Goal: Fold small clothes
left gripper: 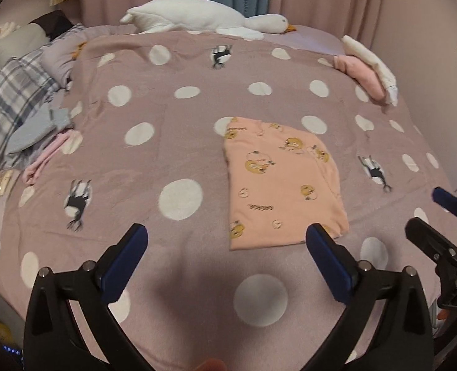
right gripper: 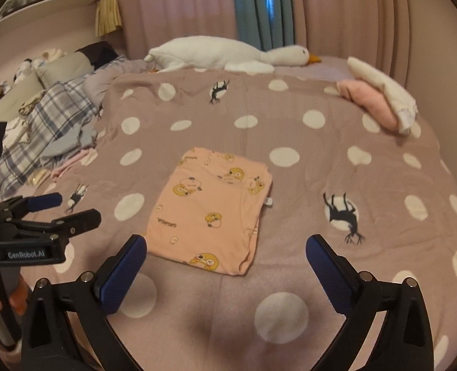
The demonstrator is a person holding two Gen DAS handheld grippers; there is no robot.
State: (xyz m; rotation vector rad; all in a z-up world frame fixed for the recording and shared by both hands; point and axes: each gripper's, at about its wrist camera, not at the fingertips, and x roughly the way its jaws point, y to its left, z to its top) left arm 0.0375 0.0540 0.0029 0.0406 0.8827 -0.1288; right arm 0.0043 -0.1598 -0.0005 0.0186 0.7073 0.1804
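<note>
A peach garment with yellow cartoon prints [left gripper: 278, 179] lies folded into a rectangle on the mauve polka-dot blanket [left gripper: 172, 142]; it also shows in the right wrist view [right gripper: 213, 207]. My left gripper [left gripper: 227, 238] is open and empty, above the blanket just short of the garment's near edge. My right gripper [right gripper: 225, 249] is open and empty, hovering just before the garment's near edge. In the left wrist view the right gripper [left gripper: 426, 213] shows at the right edge. In the right wrist view the left gripper [right gripper: 70, 207] shows at the left.
A pile of unfolded clothes and a plaid cloth [left gripper: 18, 117] lies at the left of the bed. Folded pink and white items [left gripper: 370, 71] sit at the far right. A white goose plush [left gripper: 203, 18] lies along the far edge by the curtains.
</note>
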